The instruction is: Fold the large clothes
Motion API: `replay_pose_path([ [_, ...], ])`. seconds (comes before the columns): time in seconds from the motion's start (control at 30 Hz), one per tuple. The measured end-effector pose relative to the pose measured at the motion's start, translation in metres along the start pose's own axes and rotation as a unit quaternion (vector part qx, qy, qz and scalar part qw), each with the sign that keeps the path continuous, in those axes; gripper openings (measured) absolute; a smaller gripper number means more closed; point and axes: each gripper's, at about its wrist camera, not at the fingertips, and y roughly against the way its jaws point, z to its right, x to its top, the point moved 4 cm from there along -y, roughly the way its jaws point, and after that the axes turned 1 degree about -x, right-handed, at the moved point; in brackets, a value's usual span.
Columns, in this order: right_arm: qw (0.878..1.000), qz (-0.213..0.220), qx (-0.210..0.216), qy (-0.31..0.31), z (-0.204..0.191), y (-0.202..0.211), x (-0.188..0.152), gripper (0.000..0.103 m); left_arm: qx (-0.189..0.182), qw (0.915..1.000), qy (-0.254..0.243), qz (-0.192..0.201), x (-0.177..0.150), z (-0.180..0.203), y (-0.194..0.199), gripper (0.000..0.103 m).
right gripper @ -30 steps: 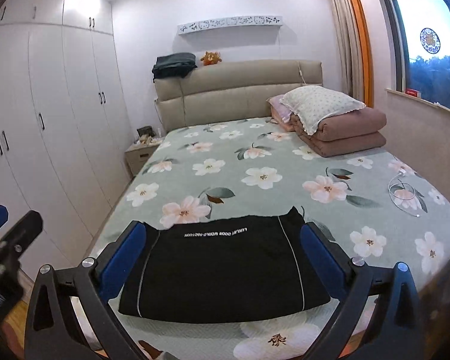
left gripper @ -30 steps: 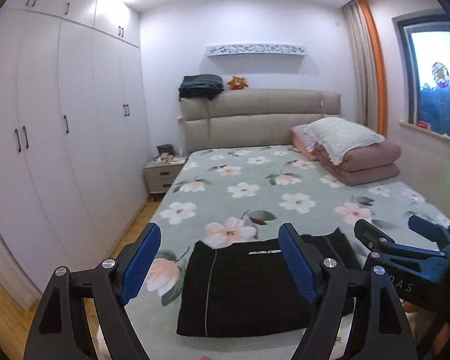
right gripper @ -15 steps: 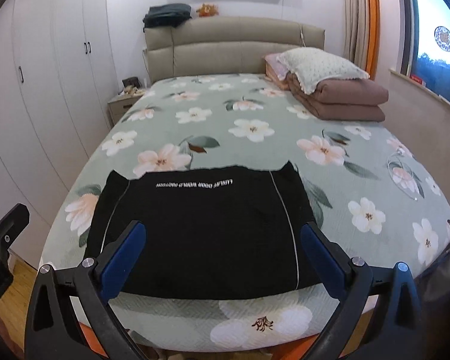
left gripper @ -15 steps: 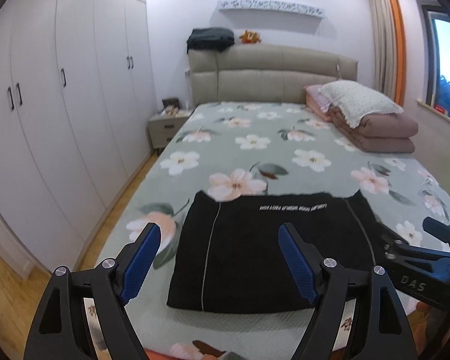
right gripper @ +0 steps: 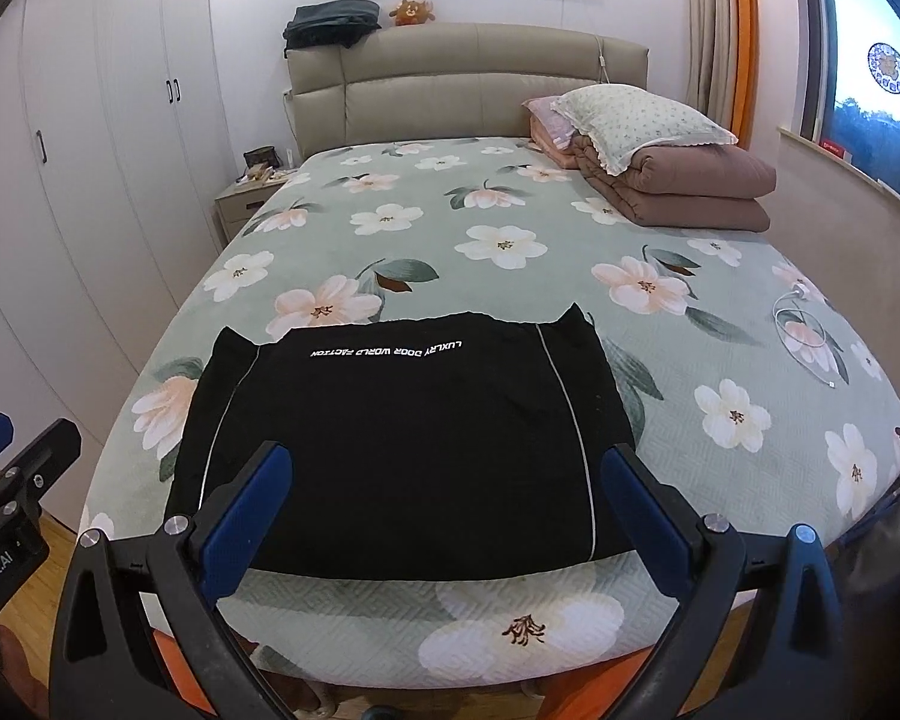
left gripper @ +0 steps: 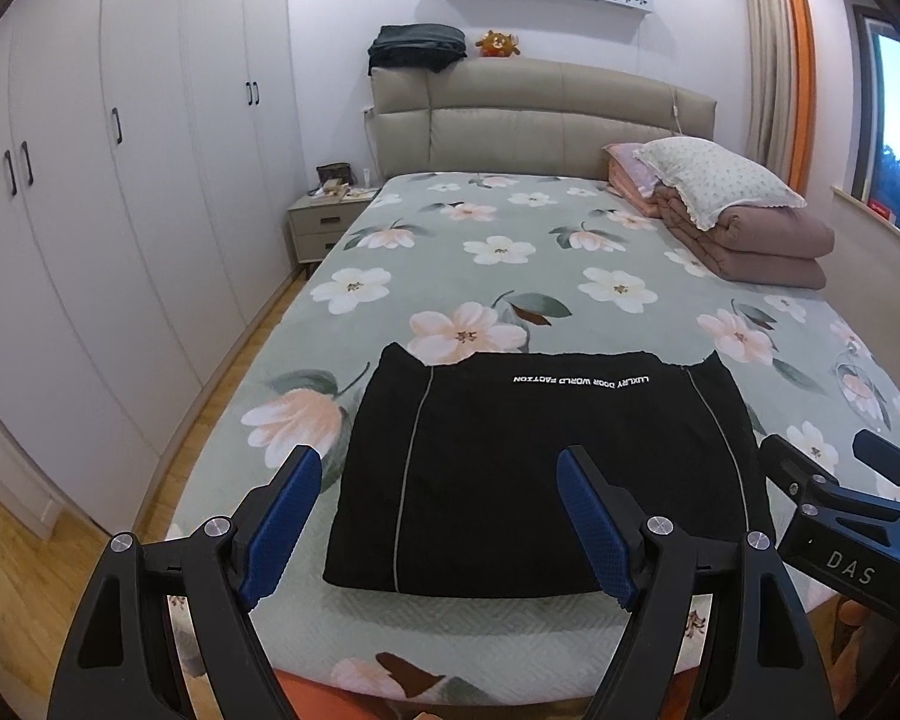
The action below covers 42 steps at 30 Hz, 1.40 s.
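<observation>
Partly cropped, both hand-held grippers, left (left gripper: pixel 432 519) and right (right gripper: pixel 444 504), spread above folded black garment (right gripper: pixel 402 450).

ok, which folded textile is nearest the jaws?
The black garment, flat at the foot of the bed; the brown quilt and dark bundle sit by the headboard.

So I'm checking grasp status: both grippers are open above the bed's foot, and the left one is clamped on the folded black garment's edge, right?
Not quite. The left wrist view shows the left gripper open, clear of the folded black garment; the right gripper is open too.
</observation>
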Motion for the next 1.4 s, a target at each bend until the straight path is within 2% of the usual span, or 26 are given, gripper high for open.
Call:
replay_pose_path([
  [0.57, 1.000, 0.014, -0.005, 0.010, -0.006, 0.020, -0.006, 0.103, -0.023, 0.9997, -0.001, 0.003, 0.000, -0.004, 0.014, 0.082],
  [1.4, 1.000, 0.006, -0.001, 0.003, -0.005, 0.028, -0.011, 0.103, -0.022, 0.9997, -0.007, 0.000, -0.005, 0.005, 0.024, 0.082],
])
